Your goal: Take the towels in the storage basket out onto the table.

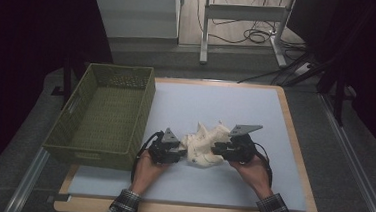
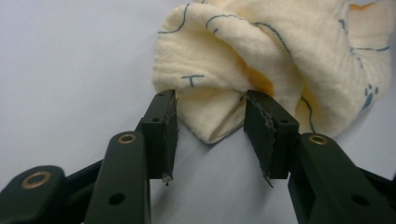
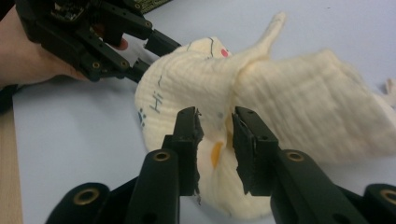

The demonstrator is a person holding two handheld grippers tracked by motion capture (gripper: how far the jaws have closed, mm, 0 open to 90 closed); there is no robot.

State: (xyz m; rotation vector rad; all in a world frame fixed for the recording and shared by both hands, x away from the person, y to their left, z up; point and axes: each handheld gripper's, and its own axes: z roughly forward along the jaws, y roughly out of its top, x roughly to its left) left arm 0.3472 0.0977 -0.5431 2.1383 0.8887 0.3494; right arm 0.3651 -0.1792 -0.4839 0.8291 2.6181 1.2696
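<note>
Both tongs work a crumpled cloth [image 1: 206, 144] on the tabletop [image 1: 256, 111], just right of the green basket [image 1: 106, 114]. Likely step: bunch or fold it, maybe then drop it in the basket; can't tell which.

Left tongs [image 2: 211, 122]: jaws stand partly apart, a folded corner of cloth pokes down between them. The upper tips seem to touch the fabric edges, but the pads do not look pressed in. Can't tell if that counts as a hold.

Right tongs [image 3: 215, 135]: jaws near together, clamped on a pinched ridge of cloth from the side away from the basket. Fabric bulges on both sides of the pads, so the bite looks real.

To do it well, my take:
- left jaws should close fully on the corner before any pull, else it slips out
- lift both ends together, keep the cloth off the tabletop so it doesn't drag
- right tongs hold several layers; a loose layer may fall away, so go slowly
- if it goes in the basket, clear the near rim first

Cloth look: pale cream-yellow, soft crinkled gauze weave, thin and floppy. Blue line drawings printed on it, a small blue paw print, "Hi" lettering, a pink dot, an orange-yellow patch inside the folds. Heaped with one twisted tip sticking up. The basket looks empty, woven sides, handle slots. Plaid sleeves [image 1: 124, 208] show at the tabletop's near edge.
</note>
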